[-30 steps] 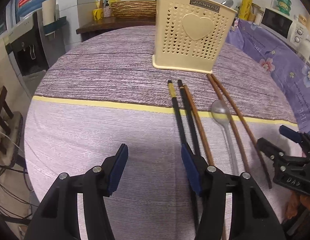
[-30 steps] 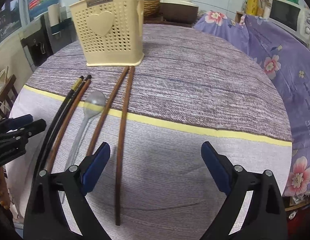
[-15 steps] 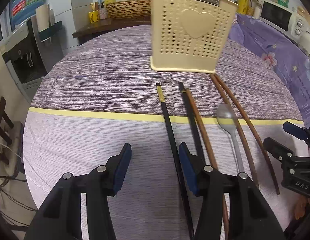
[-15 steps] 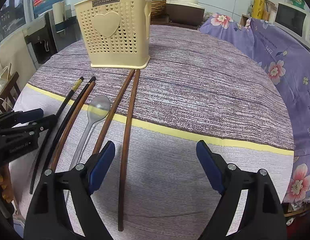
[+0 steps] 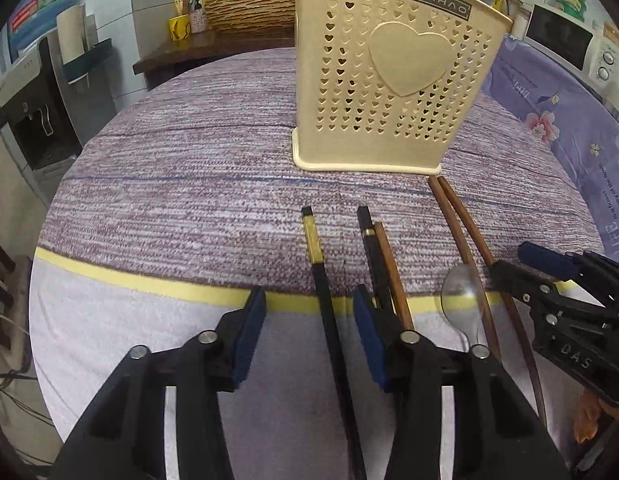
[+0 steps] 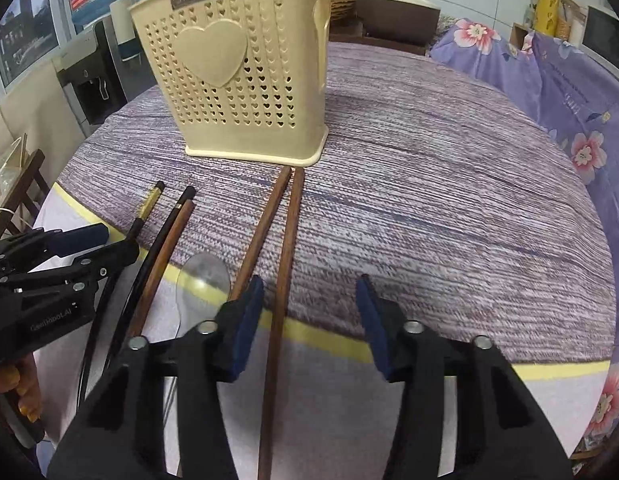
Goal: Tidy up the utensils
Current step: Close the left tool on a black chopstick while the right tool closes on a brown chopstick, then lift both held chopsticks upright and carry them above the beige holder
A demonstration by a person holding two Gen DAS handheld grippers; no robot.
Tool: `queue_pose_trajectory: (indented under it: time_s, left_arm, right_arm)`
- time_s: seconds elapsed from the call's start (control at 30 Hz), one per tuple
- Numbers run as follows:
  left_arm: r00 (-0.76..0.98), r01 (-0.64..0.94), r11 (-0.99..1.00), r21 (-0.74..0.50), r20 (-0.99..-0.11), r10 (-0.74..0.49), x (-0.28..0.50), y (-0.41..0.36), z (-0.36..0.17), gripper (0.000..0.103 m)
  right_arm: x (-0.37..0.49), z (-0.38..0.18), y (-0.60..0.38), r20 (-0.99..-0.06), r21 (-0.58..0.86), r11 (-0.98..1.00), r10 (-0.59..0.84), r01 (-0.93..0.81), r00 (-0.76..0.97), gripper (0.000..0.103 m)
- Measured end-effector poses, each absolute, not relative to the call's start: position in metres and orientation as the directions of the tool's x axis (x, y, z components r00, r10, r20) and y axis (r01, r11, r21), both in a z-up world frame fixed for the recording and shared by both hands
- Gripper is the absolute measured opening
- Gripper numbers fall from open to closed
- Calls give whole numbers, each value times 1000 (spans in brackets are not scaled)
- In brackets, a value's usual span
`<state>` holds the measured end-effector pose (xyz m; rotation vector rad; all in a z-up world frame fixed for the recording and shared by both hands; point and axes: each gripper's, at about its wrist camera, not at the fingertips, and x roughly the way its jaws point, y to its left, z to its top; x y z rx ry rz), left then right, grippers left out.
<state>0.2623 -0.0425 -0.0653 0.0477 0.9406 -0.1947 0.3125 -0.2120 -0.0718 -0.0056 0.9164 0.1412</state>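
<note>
- Left gripper [image 5: 309, 320]: jaws spread wide, holding nothing. The black gold-banded chopstick [image 5: 323, 292] lies between its fingers, nearer the right pad; likely lined up for a pinch.
- Right gripper [image 6: 309, 312]: jaws likewise apart and empty. One brown chopstick [image 6: 279, 300] lies between its fingers, just beside the left pad; its twin [image 6: 259, 240] passes under that pad.
- Remaining stock: second black chopstick [image 5: 373, 252] and a reddish one [image 5: 391, 268], outside the left gripper's right finger; clear spoon [image 6: 203, 280], outside the right gripper's left finger.
- Orientation: every long axis runs away from the fingertips, far ends aimed at the cream holder [image 5: 389, 80] standing ahead, presumably their destination.
- All lie flat on the tablecloth [image 5: 169, 200].
</note>
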Motion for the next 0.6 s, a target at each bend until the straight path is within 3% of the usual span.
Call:
queue_pose_trajectory:
  time_s: [0.3, 0.47, 0.6]
  left_arm:
    - [569, 182, 983, -24, -812, -126, 285, -56, -64, 27]
    - [582, 171, 985, -4, -807, -104, 289, -58, -63, 11]
    - [576, 170, 985, -20, -809, -116, 292, -56, -62, 9]
  right_arm:
    - [357, -73, -208, -795, 83, 992, 122, -92, 594, 25]
    - [366, -75, -201, -788, 24, 996, 75, -91, 611, 14]
    - [367, -74, -204, -785, 40, 995, 90, -95, 613, 9]
